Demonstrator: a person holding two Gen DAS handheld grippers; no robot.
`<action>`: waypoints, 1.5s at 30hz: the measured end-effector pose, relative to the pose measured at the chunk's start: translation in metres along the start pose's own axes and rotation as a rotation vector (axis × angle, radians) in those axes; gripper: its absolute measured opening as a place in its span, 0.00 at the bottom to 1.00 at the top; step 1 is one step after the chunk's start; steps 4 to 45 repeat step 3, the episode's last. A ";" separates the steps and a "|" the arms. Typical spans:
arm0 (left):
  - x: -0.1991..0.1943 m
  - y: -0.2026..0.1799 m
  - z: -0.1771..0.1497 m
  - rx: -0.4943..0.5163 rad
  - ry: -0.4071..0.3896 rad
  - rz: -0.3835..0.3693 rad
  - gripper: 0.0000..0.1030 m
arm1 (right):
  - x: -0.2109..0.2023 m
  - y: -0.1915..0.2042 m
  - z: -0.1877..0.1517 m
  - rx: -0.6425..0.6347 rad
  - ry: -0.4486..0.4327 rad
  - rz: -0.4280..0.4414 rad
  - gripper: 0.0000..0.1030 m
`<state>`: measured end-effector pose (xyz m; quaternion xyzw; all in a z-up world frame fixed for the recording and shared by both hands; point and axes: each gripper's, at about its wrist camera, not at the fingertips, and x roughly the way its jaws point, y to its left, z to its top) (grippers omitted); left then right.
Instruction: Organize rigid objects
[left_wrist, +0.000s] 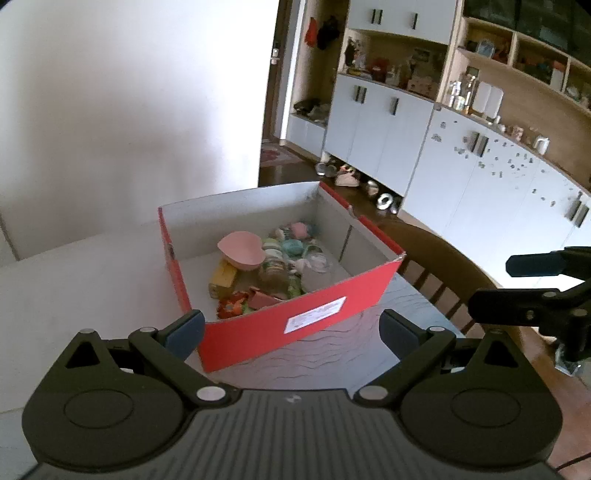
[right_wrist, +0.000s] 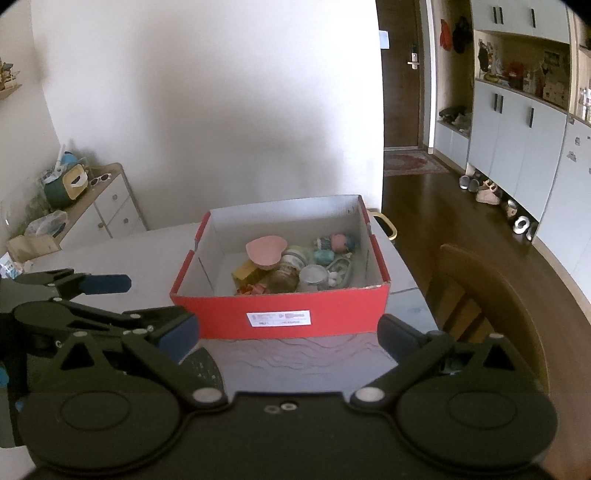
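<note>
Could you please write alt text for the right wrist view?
An open red box of small items, topped by a pink heart-shaped bowl, sits on a table before the empty, open right gripper.

Red box (right_wrist: 280, 317) on table holds jumbled trinkets (right_wrist: 295, 266).

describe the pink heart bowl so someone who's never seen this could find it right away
Start at the red box on the table, open at the top. Among the small things piled on its floor, the pink heart bowl sits toward the middle, resting on top of a yellow block. It is the only heart-shaped piece and the largest pink one.
</note>
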<state>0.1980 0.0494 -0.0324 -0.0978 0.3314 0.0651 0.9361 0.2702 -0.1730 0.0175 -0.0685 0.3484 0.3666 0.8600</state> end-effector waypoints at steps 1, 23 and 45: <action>-0.001 0.000 -0.001 0.003 -0.007 -0.002 0.98 | 0.000 0.000 -0.001 0.001 0.001 -0.001 1.00; -0.002 -0.001 -0.002 0.013 -0.012 0.005 0.98 | -0.002 0.000 -0.002 0.005 0.002 0.001 1.00; -0.002 -0.001 -0.002 0.013 -0.012 0.005 0.98 | -0.002 0.000 -0.002 0.005 0.002 0.001 1.00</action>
